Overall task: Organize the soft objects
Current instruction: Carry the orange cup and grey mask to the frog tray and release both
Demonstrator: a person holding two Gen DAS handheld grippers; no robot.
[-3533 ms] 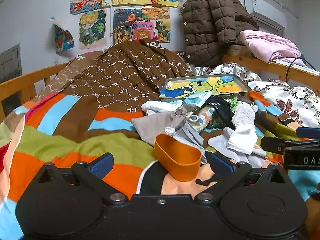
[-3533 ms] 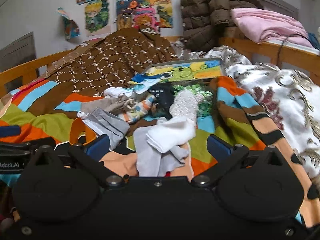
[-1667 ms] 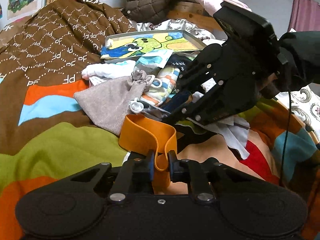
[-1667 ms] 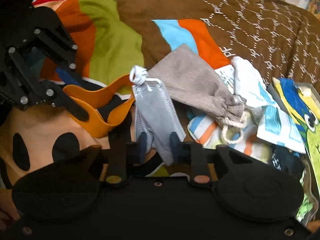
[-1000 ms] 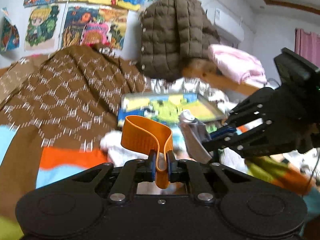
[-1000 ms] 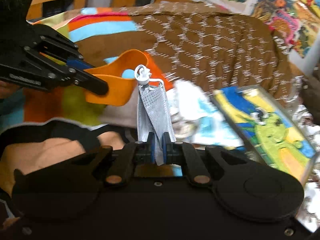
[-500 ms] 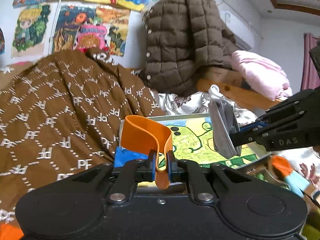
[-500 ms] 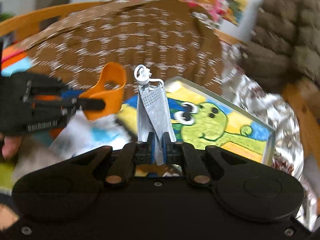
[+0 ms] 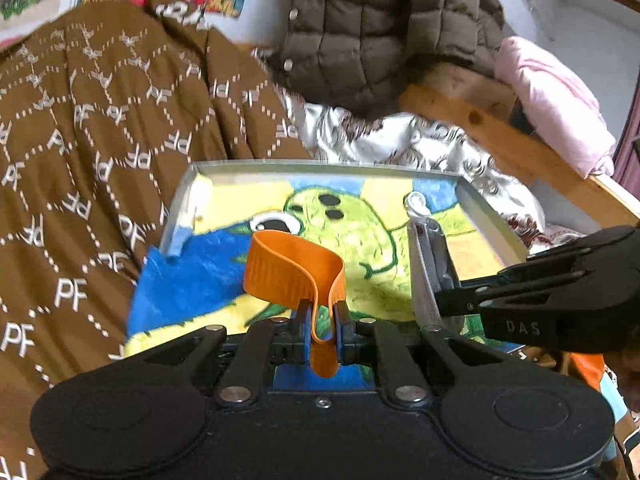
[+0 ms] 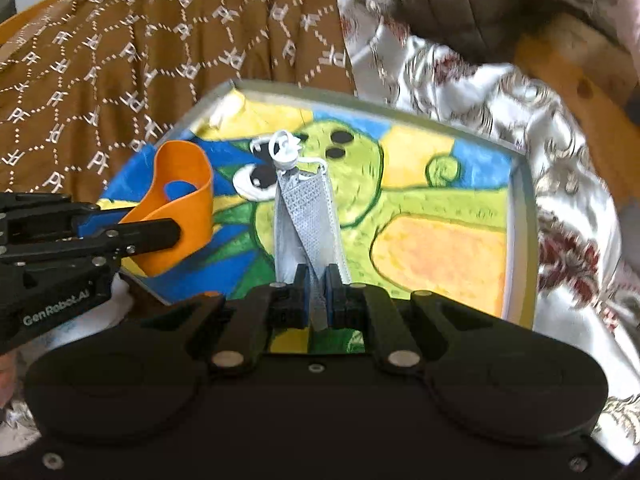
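Observation:
My left gripper point(image 9: 320, 326) is shut on an orange rubber band point(image 9: 286, 270), a wide loop that stands up from the jaws; it also shows in the right wrist view point(image 10: 180, 208). My right gripper point(image 10: 318, 292) is shut on a folded grey face mask point(image 10: 310, 216) with white ear loops; the mask also shows in the left wrist view point(image 9: 430, 264). Both are held above a shallow grey tray point(image 9: 486, 216) lined with a green cartoon drawing; the tray's rim also shows in the right wrist view point(image 10: 520, 216). The left gripper is to the left of the right one.
A brown patterned quilt point(image 9: 100, 128) lies left of the tray. A silver floral cover point(image 10: 560, 208) lies to its right and behind. A brown puffer jacket point(image 9: 372, 28) and pink bedding point(image 9: 560, 104) rest on the wooden bed rail point(image 9: 500, 148).
Both grippers closed on their items on the bed, lifted them, and have moved forward over the tray. The views now tilt down onto the tray.

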